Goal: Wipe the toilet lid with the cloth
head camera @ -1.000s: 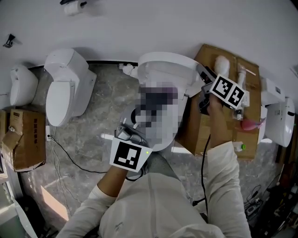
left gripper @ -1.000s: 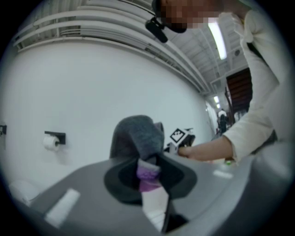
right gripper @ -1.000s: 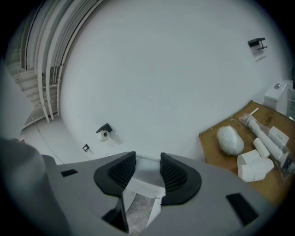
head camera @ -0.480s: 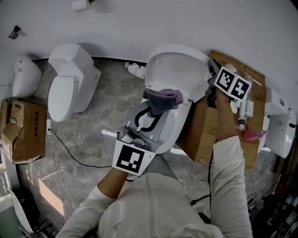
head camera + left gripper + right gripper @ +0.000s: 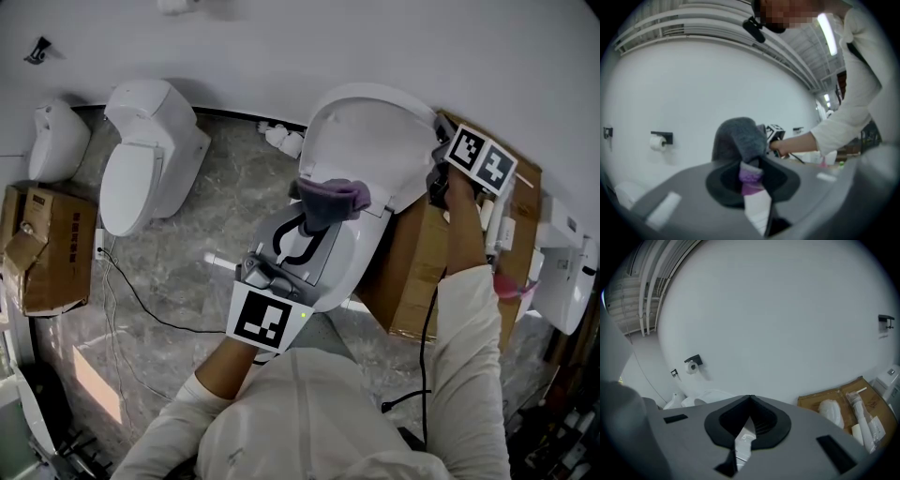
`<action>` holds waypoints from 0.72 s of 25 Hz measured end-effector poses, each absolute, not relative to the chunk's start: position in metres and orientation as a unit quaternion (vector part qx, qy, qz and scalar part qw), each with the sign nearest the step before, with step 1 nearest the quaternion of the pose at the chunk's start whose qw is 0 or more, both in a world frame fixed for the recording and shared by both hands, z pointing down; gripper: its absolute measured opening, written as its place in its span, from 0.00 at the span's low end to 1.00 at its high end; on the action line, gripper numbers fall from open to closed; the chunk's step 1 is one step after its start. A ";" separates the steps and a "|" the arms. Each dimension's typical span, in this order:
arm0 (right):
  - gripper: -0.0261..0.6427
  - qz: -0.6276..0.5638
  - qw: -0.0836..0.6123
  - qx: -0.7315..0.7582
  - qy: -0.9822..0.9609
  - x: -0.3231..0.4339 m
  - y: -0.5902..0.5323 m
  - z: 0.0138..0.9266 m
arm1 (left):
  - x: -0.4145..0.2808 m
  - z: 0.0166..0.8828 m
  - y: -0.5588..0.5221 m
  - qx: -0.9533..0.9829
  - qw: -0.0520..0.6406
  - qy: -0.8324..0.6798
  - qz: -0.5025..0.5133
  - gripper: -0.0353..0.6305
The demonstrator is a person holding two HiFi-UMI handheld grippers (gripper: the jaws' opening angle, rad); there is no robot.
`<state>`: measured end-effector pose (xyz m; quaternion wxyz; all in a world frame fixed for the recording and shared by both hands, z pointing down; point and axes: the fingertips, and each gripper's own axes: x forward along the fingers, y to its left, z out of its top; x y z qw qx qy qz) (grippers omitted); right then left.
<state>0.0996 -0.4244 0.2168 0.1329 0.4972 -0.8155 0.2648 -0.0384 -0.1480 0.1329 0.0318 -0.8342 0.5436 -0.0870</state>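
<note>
The white toilet's lid [image 5: 375, 131] stands raised over the bowl [image 5: 352, 258]. A purple and grey cloth [image 5: 330, 195] hangs bunched at the lid's lower edge, and my left gripper [image 5: 314, 217] is shut on it. In the left gripper view the cloth [image 5: 739, 139] rises out of the closed left gripper [image 5: 751, 174]. My right gripper [image 5: 437, 180] is at the lid's right rim. Its jaws have just been closing, and in the right gripper view the right gripper [image 5: 750, 401] is shut with nothing seen between the pads.
A second toilet [image 5: 141, 159] and a white fixture [image 5: 52, 141] stand at the left wall. Cardboard boxes sit at the left [image 5: 42, 248] and right [image 5: 436, 272]. A cable [image 5: 141, 300] crosses the floor. Another white fixture [image 5: 567, 277] is at the far right.
My right gripper has moved up and to the right beside the lid's rim, and the lid now shows further right. The left gripper has kept its hold on the cloth.
</note>
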 end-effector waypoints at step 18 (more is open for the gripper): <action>0.06 0.194 0.168 0.549 -0.795 0.109 -0.446 0.219 | -0.040 0.144 -0.149 -0.839 0.012 0.539 -0.078 0.15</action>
